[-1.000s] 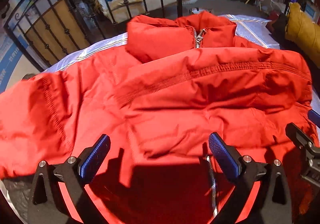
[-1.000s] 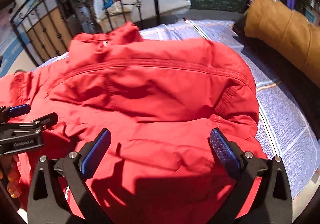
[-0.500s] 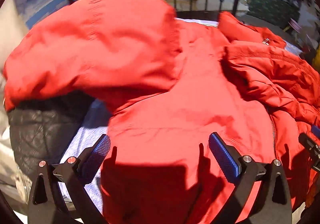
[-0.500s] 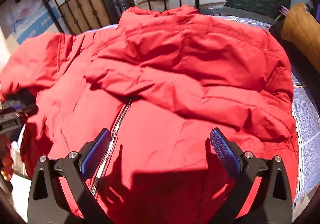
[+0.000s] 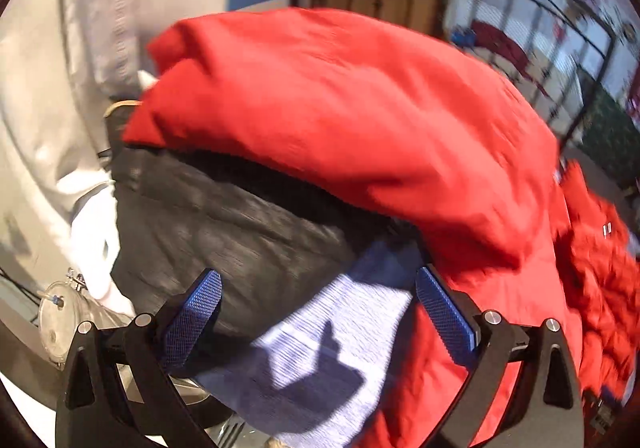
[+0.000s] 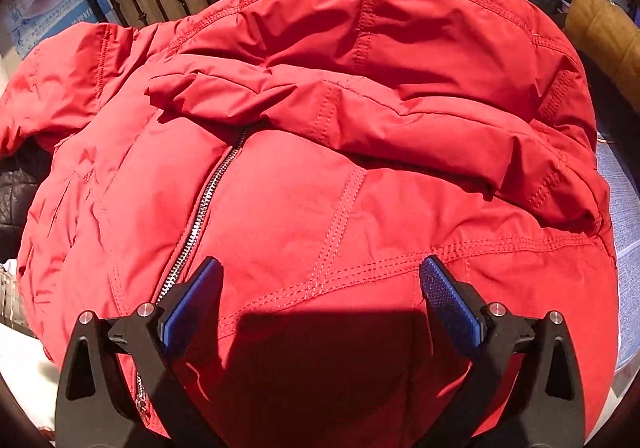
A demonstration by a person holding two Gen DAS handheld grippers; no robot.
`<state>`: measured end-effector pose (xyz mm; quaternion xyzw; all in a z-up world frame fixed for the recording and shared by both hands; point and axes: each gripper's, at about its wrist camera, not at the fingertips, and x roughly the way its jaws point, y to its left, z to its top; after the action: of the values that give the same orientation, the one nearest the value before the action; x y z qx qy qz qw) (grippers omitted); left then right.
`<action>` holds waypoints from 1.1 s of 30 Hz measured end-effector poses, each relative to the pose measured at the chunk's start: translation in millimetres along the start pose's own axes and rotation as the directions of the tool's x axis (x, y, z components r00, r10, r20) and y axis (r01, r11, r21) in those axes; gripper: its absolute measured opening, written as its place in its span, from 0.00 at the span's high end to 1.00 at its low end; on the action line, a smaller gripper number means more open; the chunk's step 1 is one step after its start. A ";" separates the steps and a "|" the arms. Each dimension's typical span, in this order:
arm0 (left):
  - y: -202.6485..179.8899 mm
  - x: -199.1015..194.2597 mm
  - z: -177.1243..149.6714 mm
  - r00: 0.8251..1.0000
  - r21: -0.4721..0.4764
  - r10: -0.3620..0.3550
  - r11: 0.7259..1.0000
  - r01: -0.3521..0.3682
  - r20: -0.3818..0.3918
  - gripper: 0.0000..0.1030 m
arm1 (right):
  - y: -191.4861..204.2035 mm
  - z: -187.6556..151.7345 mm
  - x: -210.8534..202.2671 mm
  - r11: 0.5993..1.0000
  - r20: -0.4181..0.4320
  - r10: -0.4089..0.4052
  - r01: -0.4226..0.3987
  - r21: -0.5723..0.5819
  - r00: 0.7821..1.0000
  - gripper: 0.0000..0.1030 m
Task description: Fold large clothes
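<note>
Puffy red zip-front jacket (image 6: pixel 340 167) fills the right wrist frame, one sleeve (image 6: pixel 360 115) folded across its chest. Right gripper (image 6: pixel 320 308) and left gripper (image 5: pixel 316 312), lower centre, both gape, holding nothing. Slick padding may spring unfolded.

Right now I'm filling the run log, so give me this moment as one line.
task: fold large clothes | left gripper: open, over grey cloth | right gripper: open, above red jacket | one sleeve folded across front
</note>
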<state>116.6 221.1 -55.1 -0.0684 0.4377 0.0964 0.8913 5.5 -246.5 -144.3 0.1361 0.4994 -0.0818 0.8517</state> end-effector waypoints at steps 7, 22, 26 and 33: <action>68.0 22.9 41.0 0.999 -0.261 -0.045 0.965 0.040 -0.014 0.10 | 0.1 -0.9 0.8 1.000 0.002 -0.023 0.023 -0.017 1.000 0.05; 55.0 70.2 76.2 1.000 -0.278 -0.012 0.960 0.008 -0.014 0.44 | 4.4 -2.7 6.8 0.998 0.011 -0.044 0.044 -0.044 0.999 0.05; 37.6 62.8 80.6 1.000 -0.212 -0.009 0.977 0.011 0.011 0.82 | 3.5 -4.2 7.0 0.998 0.017 -0.039 0.040 -0.043 0.999 0.05; 24.8 46.5 86.2 0.998 -0.196 -0.004 0.980 0.015 0.055 0.94 | 0.4 -6.4 5.2 0.999 0.025 -0.024 0.025 -0.036 0.999 0.05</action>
<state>204.8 268.2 -40.5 -0.1556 0.4012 0.1368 0.8922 2.8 -244.1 -151.8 0.1134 0.4922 -0.0847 0.8589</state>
